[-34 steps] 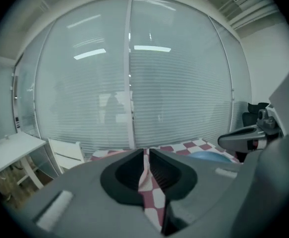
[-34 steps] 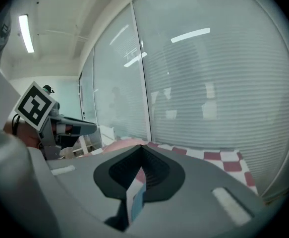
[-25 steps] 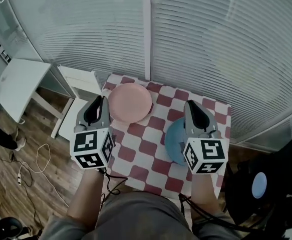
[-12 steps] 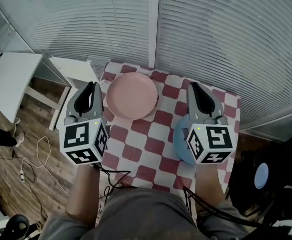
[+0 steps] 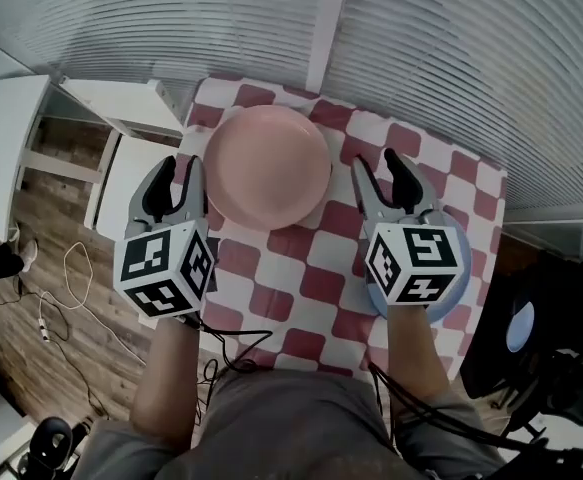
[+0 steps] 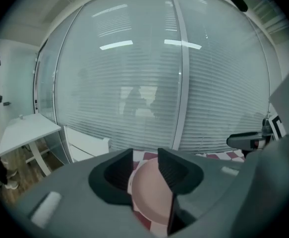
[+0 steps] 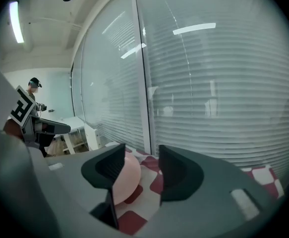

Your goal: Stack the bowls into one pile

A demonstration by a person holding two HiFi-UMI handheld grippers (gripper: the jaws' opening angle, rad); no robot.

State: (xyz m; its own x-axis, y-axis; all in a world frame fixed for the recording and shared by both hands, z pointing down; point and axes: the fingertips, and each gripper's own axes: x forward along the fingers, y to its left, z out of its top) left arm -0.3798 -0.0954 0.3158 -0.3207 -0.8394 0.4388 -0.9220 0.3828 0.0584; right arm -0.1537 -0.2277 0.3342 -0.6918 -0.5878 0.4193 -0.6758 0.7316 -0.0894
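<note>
1. Tabletop (image 5: 301, 268), red-and-white checked, carries both bowls.
2. Pink bowl (image 5: 267, 166) lies ahead of the fingers, between the two pairs.
3. Blue bowl (image 5: 459, 293) sits beneath the right gripper (image 5: 379, 173), behind its fingers; these stand apart, gripping nothing.
4. Left gripper (image 5: 176, 183): fingers apart, gripping nothing.

Far: glass wall, lowered white blinds (image 5: 451, 48), white post (image 5: 328, 28) | Left: white desk (image 5: 1, 138) on wood floor (image 5: 31, 368) | Centre: red-and-white checked table (image 5: 301, 278) | Overhead: strip light (image 7: 16, 21)
</note>
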